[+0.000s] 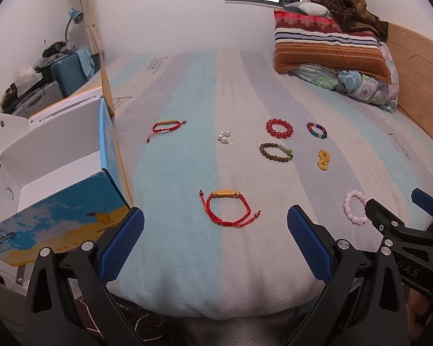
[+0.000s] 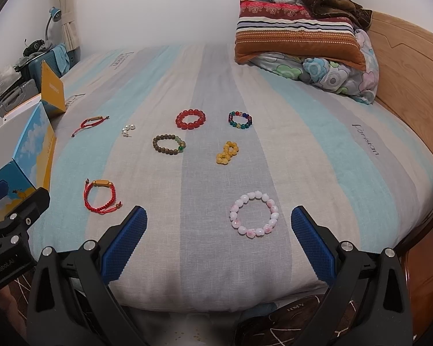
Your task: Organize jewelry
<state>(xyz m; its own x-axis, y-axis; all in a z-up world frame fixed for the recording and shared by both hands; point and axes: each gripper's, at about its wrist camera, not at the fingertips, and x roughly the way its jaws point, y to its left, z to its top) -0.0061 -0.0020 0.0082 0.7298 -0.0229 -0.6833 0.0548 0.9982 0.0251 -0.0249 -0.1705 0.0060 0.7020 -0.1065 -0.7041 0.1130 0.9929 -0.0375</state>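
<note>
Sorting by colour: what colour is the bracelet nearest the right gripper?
Pale pink bracelet, clearest in the right wrist view.

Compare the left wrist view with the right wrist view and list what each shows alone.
Left wrist only: the white inside of the open blue box and the left hand-held gripper, open.

Right wrist only: the "Parisian" print on the sheet, readable, and the right hand-held gripper, open.

Both: eight jewelry pieces on the striped bed, including the pink bead bracelet.
</note>
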